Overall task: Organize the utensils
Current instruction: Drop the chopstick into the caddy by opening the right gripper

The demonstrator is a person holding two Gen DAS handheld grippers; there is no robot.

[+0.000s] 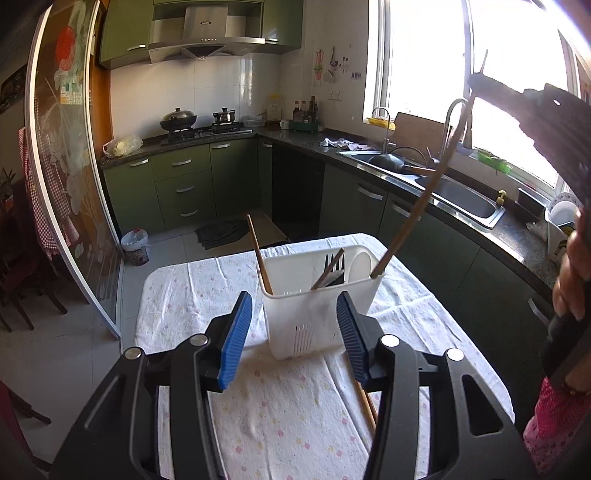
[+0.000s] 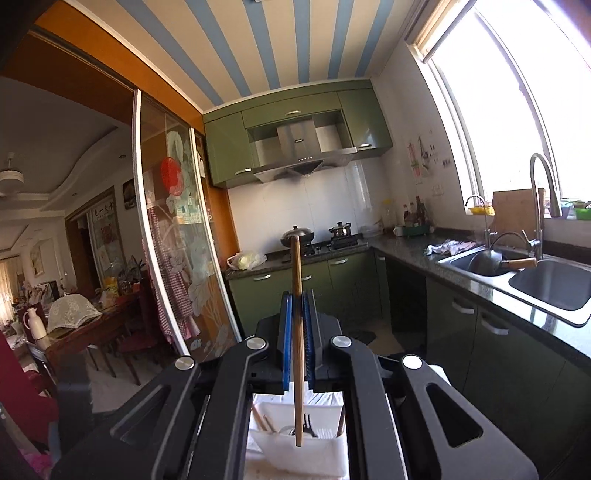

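**Chopstick held over a white utensil holder**

The right hand-held gripper (image 2: pixel 297 339) pinches a wooden chopstick (image 2: pixel 297 332), its lower tip hanging over the white utensil holder (image 1: pixel 317 295) on the cloth-covered desk (image 1: pixel 288 406). The left hand-held gripper (image 1: pixel 293 332) is wide open, empty, the holder at its 12 o'clock. Another chopstick (image 1: pixel 365 404) lies on the desk at 5 o'clock.

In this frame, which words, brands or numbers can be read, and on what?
Nothing can be read.
Range hood: a short brand mark, blurred.
Sliding glass door: small stickers, print too small.
Framed calligraphy in the dining room: characters blurred.
White utensil caddy: no lettering seen.
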